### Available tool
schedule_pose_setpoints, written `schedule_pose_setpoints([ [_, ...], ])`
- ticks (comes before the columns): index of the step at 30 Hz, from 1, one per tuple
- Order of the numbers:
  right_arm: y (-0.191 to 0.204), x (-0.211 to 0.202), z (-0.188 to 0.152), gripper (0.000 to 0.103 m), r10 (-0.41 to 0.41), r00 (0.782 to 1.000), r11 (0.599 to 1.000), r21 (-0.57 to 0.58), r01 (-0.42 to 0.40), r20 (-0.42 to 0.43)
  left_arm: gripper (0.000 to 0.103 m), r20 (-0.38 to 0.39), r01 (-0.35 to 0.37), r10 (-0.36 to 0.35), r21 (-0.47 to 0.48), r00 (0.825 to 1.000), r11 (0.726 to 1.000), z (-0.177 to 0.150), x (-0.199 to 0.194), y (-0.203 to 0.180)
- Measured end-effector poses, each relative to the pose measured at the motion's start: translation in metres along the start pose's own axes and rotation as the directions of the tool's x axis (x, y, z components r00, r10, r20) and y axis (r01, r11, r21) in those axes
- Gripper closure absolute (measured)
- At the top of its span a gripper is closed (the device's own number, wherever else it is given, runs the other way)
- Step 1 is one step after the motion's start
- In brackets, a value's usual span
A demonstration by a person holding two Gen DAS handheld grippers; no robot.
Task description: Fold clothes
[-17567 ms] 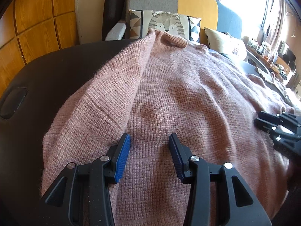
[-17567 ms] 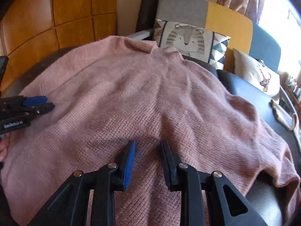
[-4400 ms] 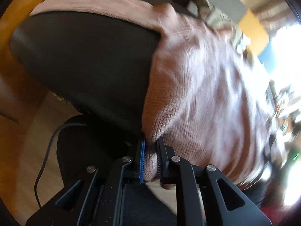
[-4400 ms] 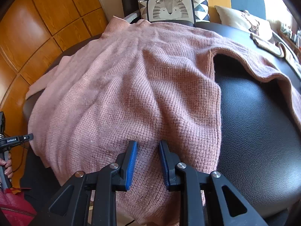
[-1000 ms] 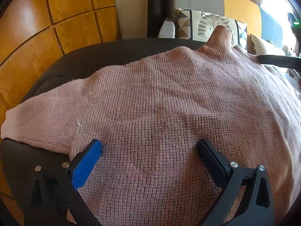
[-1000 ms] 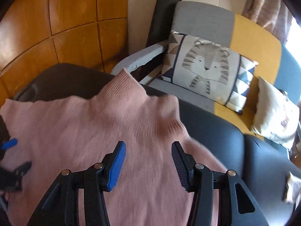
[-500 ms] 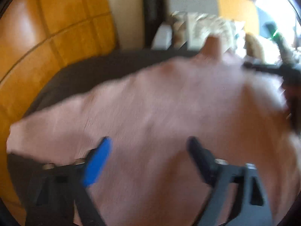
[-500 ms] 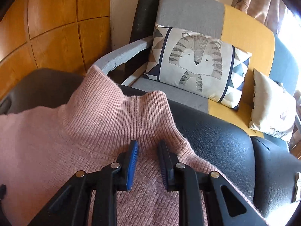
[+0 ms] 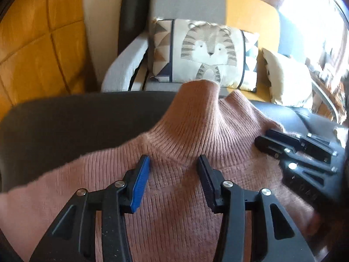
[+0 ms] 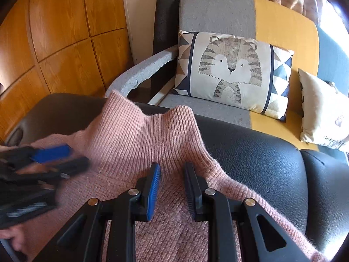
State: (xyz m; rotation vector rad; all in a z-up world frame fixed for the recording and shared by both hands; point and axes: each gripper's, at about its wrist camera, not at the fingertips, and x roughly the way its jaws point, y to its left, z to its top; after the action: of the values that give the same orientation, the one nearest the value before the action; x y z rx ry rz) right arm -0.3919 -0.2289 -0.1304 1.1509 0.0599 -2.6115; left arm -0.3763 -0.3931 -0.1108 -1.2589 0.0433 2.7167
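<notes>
A pink knit sweater (image 9: 174, 196) lies spread on a black leather surface (image 9: 65, 120), its ribbed high collar (image 9: 196, 118) pointing away toward the armchair. My left gripper (image 9: 173, 163) is open, hovering at the left base of the collar. My right gripper (image 10: 172, 170) is partly open, with a fold of knit at the right base of the collar (image 10: 139, 135) between its pads. Each gripper shows in the other's view: the right one (image 9: 294, 150) at the right, the left one (image 10: 50, 159) at the left, blurred.
Beyond the black surface (image 10: 261, 152) stands a grey and yellow armchair (image 10: 218, 13) with a tiger cushion (image 10: 231, 69) and a cream cushion (image 10: 320, 109). Orange wood panelling (image 10: 54, 32) fills the left. A bright window is at the far right.
My left gripper moved from the sweater's body up to the collar and narrowed its opening. My right gripper stays at the collar's right base and has opened slightly from its closer pinch.
</notes>
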Motion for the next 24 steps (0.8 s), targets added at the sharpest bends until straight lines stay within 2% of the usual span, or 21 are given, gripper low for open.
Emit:
schedule_pose_setpoints([
  [3,-0.001,0.000,0.000,0.081,0.003,1.000,1.000,0.005,-0.003,0.000,0.053,0.010,-0.014,0.014,0.012,1.000,1.000,0.006,0.006,-0.001],
  [6,0.001,0.001,0.000,0.081,-0.011,1.000,1.000,0.004,0.011,-0.001,0.050,0.027,-0.082,0.082,0.035,0.996,0.996,0.009,0.011,-0.005],
  [10,0.005,0.005,0.001,0.081,-0.073,0.997,0.997,-0.009,0.073,-0.004,0.040,0.030,-0.156,0.155,0.033,0.988,0.987,0.017,0.020,-0.006],
  [13,0.009,0.010,0.005,0.081,-0.121,0.993,0.993,-0.018,0.120,-0.009,0.033,0.017,-0.137,0.137,-0.022,0.990,0.990,0.021,0.024,0.006],
  [17,0.009,0.015,0.009,0.081,-0.154,0.988,0.988,-0.012,0.154,-0.006,0.030,0.023,-0.149,0.150,-0.025,0.988,0.988,0.025,0.029,0.007],
  [24,0.006,0.019,0.013,0.081,-0.170,0.985,0.985,-0.001,0.170,0.001,0.020,0.017,-0.158,0.159,-0.052,0.987,0.986,0.034,0.037,0.012],
])
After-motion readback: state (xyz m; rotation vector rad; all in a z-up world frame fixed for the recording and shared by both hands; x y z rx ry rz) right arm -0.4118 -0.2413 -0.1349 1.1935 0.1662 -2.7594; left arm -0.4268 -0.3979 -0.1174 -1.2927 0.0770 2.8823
